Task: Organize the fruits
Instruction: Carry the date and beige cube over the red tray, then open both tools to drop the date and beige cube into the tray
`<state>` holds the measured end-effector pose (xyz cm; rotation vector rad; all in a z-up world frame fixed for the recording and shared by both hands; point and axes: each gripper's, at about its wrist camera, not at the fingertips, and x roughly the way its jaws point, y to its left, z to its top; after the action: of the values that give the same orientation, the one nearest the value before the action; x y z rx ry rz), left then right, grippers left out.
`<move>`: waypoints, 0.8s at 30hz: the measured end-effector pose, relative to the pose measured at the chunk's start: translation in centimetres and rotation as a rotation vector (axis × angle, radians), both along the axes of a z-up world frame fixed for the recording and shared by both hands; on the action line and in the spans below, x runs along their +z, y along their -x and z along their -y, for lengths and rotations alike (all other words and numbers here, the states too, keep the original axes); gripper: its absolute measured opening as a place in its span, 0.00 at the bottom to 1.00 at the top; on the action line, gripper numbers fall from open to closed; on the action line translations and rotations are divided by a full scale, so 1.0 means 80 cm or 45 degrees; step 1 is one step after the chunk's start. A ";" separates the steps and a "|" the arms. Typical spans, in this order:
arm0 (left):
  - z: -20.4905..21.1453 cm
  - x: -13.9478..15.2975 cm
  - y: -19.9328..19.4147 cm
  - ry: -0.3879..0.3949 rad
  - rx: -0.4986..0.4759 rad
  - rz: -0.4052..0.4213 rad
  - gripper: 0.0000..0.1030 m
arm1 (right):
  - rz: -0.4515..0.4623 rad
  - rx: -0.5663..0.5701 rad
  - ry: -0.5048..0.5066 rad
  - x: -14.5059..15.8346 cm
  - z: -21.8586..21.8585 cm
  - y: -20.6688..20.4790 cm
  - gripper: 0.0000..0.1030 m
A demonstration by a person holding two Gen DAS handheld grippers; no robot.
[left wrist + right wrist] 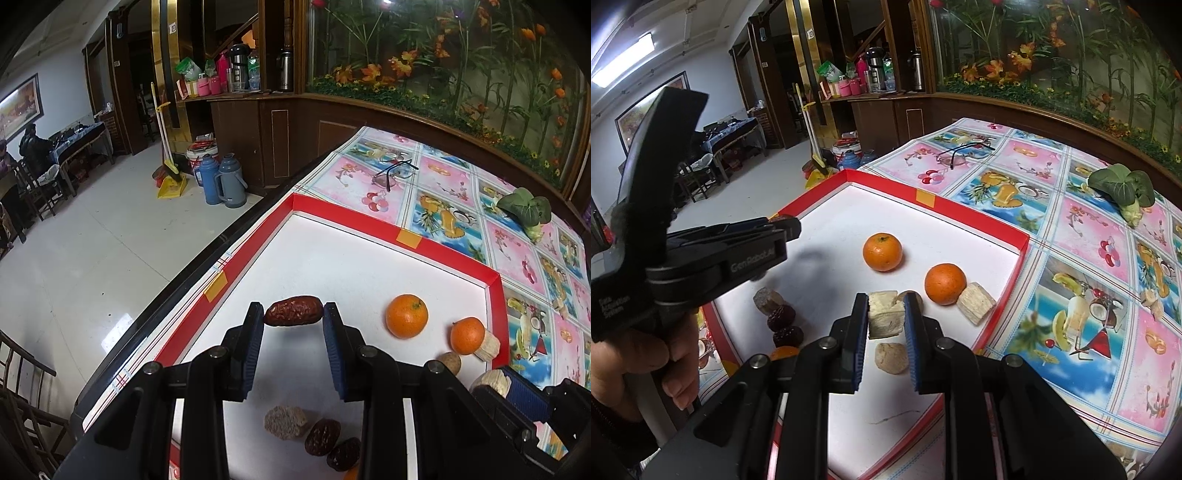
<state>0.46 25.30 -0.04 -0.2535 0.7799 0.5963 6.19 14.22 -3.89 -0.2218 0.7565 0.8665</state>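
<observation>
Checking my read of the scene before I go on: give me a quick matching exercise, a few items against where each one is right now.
Things:
1. red date
2. pale sugarcane chunk
3. leafy green vegetable
4. eyeglasses

Places:
A. on the patterned tablecloth, near its far edge
B. clamped in the right gripper
C. clamped in the left gripper
D. on the tablecloth, off to the right of the red-rimmed tray

Pairs: 1-C, 2-B, 3-D, 4-A
</observation>
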 end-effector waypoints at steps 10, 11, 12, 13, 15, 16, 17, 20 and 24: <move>-0.007 -0.006 -0.014 0.004 0.009 -0.029 0.31 | -0.023 0.017 -0.011 -0.006 -0.008 -0.003 0.20; -0.008 -0.006 -0.014 0.004 0.011 -0.031 0.31 | -0.025 0.017 -0.010 -0.007 -0.008 -0.004 0.20; -0.009 -0.007 -0.014 0.005 0.013 -0.034 0.31 | -0.027 0.017 -0.010 -0.007 -0.008 -0.005 0.20; -0.009 -0.007 -0.013 0.007 0.015 -0.035 0.31 | -0.027 0.017 -0.010 -0.008 -0.008 -0.005 0.20; -0.010 -0.009 -0.014 0.012 0.018 -0.044 0.31 | -0.031 0.018 -0.010 -0.008 -0.008 -0.006 0.21; -0.012 -0.009 -0.014 0.023 0.021 -0.047 0.31 | -0.036 0.019 -0.009 -0.009 -0.008 -0.006 0.21; -0.014 -0.009 -0.012 0.026 0.035 -0.045 0.31 | -0.046 0.020 -0.006 -0.010 -0.008 -0.007 0.21; -0.020 -0.008 -0.009 0.032 0.062 -0.050 0.32 | -0.054 0.007 -0.009 -0.011 -0.006 -0.008 0.21; -0.024 -0.008 -0.003 0.076 0.077 -0.056 0.59 | -0.084 -0.032 0.009 -0.014 -0.002 -0.012 0.62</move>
<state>0.74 27.23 -0.64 -0.3211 0.8357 0.6382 7.12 14.39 -5.00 -0.1900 0.8222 0.8509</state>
